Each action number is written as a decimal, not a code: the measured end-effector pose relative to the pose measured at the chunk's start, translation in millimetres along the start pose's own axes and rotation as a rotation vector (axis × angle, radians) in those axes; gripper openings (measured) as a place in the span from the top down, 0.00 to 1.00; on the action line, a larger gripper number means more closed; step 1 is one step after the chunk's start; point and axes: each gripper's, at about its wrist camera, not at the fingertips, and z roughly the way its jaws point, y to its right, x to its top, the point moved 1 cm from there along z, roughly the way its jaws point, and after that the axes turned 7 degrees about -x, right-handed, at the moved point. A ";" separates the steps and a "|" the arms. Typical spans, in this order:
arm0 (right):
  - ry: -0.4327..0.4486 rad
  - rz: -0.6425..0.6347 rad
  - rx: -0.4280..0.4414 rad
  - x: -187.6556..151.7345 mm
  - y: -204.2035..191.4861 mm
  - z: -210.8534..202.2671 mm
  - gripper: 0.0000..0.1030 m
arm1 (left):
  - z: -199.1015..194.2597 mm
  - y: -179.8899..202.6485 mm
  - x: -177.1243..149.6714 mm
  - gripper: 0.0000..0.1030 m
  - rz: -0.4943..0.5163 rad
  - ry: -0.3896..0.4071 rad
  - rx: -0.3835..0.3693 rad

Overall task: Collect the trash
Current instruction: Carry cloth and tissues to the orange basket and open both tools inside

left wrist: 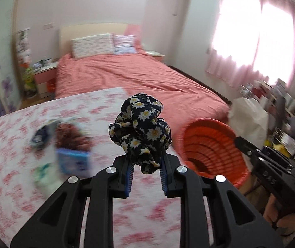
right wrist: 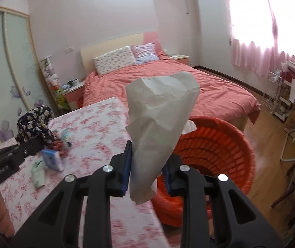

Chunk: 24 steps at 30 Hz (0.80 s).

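Bedroom walls in pale pink frame a bed [right wrist: 168,86] under a salmon cover, two pillows [right wrist: 124,59] against its headboard, and pink curtains [right wrist: 257,47] glowing at the window on the right; nearer the cameras stands a counter [right wrist: 97,124] draped in a white cloth with red flowers.

Left gripper [left wrist: 145,175] has its fingers [left wrist: 129,173] nearly together, clamped on a bunched black cloth printed with white daisies [left wrist: 141,124]; the cloth rises above the fingertips, lifted off the counter; the same bundle shows at the left edge of the right wrist view [right wrist: 35,122].

Right gripper [right wrist: 147,177] has its fingers [right wrist: 126,165] drawn in close on a crumpled white tissue [right wrist: 159,111], which stands up above them and droops a little below; it hangs over the counter's right edge, just beside the orange basket [right wrist: 230,144].

That basket, ribbed and lined in orange plastic, sits beyond the counter's right edge, between counter and bed, and looks tipped toward the cameras; a bit of white paper [right wrist: 189,126] shows at its far rim.

On the counter's left part remain a blue and white packet [right wrist: 53,160], a pale green and white wrapper [right wrist: 37,173] just in front of it, and a reddish blurred heap [left wrist: 71,136] behind; these lie close together, well apart from the basket.

A white bag [left wrist: 248,117] stands beside the basket in the left wrist view; a hand [left wrist: 279,217] grips the right gripper's handle.
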 end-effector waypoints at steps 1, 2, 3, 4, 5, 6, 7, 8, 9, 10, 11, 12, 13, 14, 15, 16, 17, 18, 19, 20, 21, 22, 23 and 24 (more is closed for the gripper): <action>0.000 0.014 -0.008 0.6 9.0 0.9 0.74 | 5.6 7.2 0.7 0.78 0.012 -0.006 -0.015; 0.000 0.028 -0.015 1.2 17.6 2.4 0.74 | 13.2 16.6 1.2 0.78 0.027 -0.013 -0.035; -0.001 0.039 -0.020 1.5 23.3 3.9 0.74 | 20.3 22.3 2.5 0.78 0.037 -0.021 -0.053; -0.003 0.052 -0.025 2.1 31.7 6.1 0.74 | 29.0 31.8 3.2 0.78 0.049 -0.032 -0.077; -0.005 0.064 -0.032 2.2 39.9 8.6 0.74 | 36.6 39.7 3.6 0.78 0.059 -0.043 -0.096; -0.007 0.077 -0.038 2.7 48.9 11.6 0.74 | 43.3 46.2 3.6 0.78 0.068 -0.051 -0.111; -0.010 0.088 -0.042 2.7 56.5 14.3 0.74 | 51.8 53.3 3.8 0.78 0.082 -0.061 -0.125; -0.013 0.096 -0.044 3.1 63.0 17.4 0.74 | 58.7 60.1 3.1 0.78 0.093 -0.070 -0.136; -0.016 0.104 -0.046 1.5 69.3 19.4 0.74 | 67.1 67.6 3.4 0.78 0.104 -0.082 -0.150; -0.021 0.115 -0.048 1.8 77.9 24.5 0.74 | 72.2 72.3 4.4 0.78 0.110 -0.090 -0.158; -0.024 0.119 -0.049 2.3 82.5 27.8 0.74 | 78.5 77.3 5.3 0.78 0.119 -0.098 -0.166; -0.028 0.122 -0.052 3.0 87.9 32.6 0.74 | 84.0 81.3 5.5 0.78 0.124 -0.106 -0.171; -0.030 0.124 -0.054 3.5 91.4 35.9 0.73 | 91.3 84.4 5.1 0.78 0.130 -0.115 -0.176; -0.033 0.126 -0.057 4.2 95.5 40.5 0.73 | 96.2 90.0 4.6 0.78 0.132 -0.125 -0.181; -0.034 0.129 -0.058 4.4 99.2 43.6 0.73 | 101.4 93.0 4.3 0.78 0.134 -0.133 -0.184; -0.037 0.134 -0.058 4.8 103.3 48.5 0.72 | 110.7 94.9 3.9 0.78 0.137 -0.145 -0.186; -0.041 0.140 -0.059 5.4 107.1 53.0 0.69 | 114.0 96.2 3.3 0.77 0.138 -0.152 -0.184; -0.047 0.151 -0.059 5.4 111.7 58.9 0.68 | 114.8 98.7 1.7 0.77 0.139 -0.157 -0.181; -0.050 0.157 -0.055 6.1 114.4 62.9 0.67 | 120.6 98.6 0.6 0.72 0.138 -0.171 -0.179; -0.055 0.168 -0.049 6.1 118.3 69.0 0.64 | 123.9 98.7 -0.2 0.65 0.136 -0.178 -0.178; -0.058 0.172 -0.049 5.6 119.6 71.0 0.62 | 126.1 99.9 -1.5 0.61 0.134 -0.185 -0.172; -0.062 0.174 -0.051 4.5 120.7 74.5 0.57 | 129.4 99.0 -2.9 0.54 0.133 -0.192 -0.166; -0.064 0.175 -0.054 3.2 121.1 76.9 0.53 | 130.3 97.4 -4.4 0.50 0.131 -0.197 -0.162; -0.067 0.176 -0.055 2.0 121.9 79.1 0.51 | 130.5 95.8 -5.3 0.48 0.127 -0.202 -0.157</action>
